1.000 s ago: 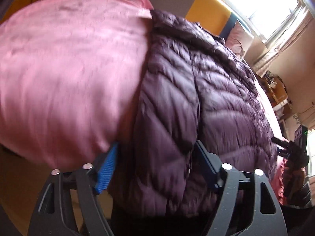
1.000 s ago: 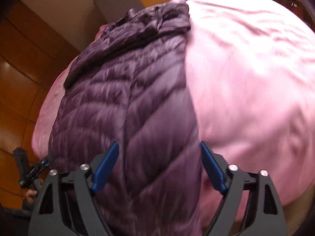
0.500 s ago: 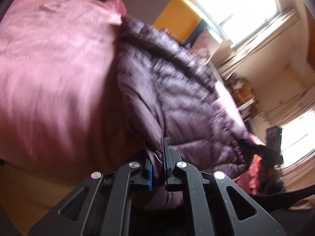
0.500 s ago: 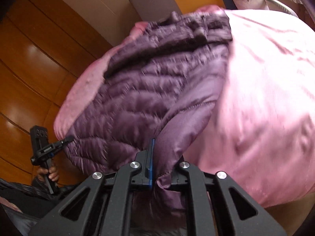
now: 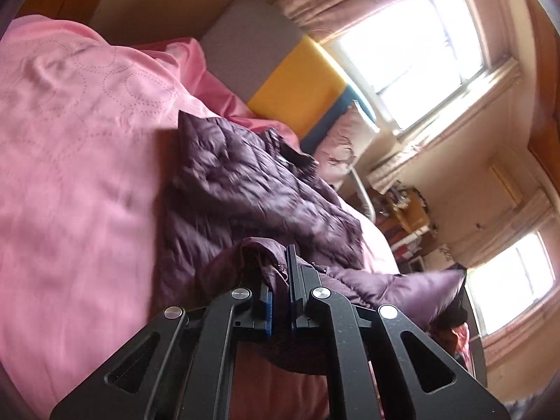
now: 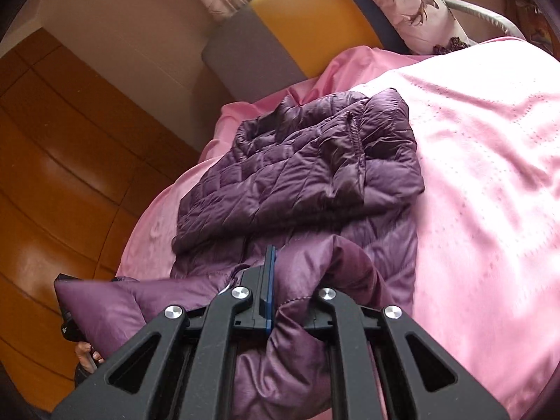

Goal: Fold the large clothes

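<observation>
Both grippers' fingers (image 5: 293, 273) (image 6: 269, 273) closed on purple puffer jacket (image 6: 297, 168) hem.

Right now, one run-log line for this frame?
step: folding jacket on bed | left gripper: shut on hem | right gripper: shut on hem | hem lifted

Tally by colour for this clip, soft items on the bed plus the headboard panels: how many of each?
Purple: 1, quilted puffer jacket, hem clamped in left gripper and right gripper
Pink: 1, satin bedspread
Pale floral: 1, pillow
Grey: 1, headboard panel
Yellow: 1, headboard panel
Total: 5
</observation>
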Demonstrator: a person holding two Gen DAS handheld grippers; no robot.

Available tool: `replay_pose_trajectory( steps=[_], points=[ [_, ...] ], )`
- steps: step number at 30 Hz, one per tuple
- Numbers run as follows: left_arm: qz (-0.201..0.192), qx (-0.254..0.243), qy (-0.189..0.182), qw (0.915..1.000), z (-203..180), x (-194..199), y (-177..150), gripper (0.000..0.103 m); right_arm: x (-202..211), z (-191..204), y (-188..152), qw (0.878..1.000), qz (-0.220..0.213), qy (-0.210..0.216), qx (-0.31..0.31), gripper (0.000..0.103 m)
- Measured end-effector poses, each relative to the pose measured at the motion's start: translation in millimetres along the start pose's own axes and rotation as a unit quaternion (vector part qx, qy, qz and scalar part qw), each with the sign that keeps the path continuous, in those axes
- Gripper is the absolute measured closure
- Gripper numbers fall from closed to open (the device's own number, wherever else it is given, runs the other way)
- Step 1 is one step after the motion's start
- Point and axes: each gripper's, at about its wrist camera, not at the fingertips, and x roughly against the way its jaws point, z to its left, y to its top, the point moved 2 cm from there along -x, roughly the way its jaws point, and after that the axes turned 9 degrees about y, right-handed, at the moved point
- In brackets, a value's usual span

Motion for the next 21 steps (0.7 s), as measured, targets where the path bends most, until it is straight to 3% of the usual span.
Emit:
replay_pose_trajectory(
  steps=[5,7,8,10,12,14,16,21],
  points=[
    [0.016,0.018,0.027,0.9993,7,-42,34,0.098,-27,-26,24,0.999,0.011,-0.021,-0.029,0.094],
    [0.025,0.041,0.038,0.9981,15,-56,47,0.093,-37,-36,34,0.999,0.012,-0.016,-0.049,0.083],
    [0.031,0.05,0.037,0.9976,19,-60,50,0.085,-39,-39,38,0.998,0.012,-0.012,-0.054,0.079],
    [0.036,0.082,0.033,0.9954,29,-66,58,0.069,-40,-44,44,0.997,0.007,0.005,-0.071,0.058],
    [0.021,0.109,0.021,0.9936,38,-62,63,0.033,-38,-48,48,0.996,-0.002,0.03,-0.088,0.032],
    [-0.017,0.128,0.019,0.9915,47,-47,66,0.021,-31,-45,49,0.995,-0.016,0.046,-0.086,0.023],
    [-0.022,0.134,0.014,0.9907,55,-42,65,0.021,-21,-41,45,0.995,-0.032,0.054,-0.078,0.012],
    [0.02,0.091,0.039,0.9949,63,-49,31,0.021,10,-44,15,0.996,-0.058,0.019,-0.058,0.005]
  ],
)
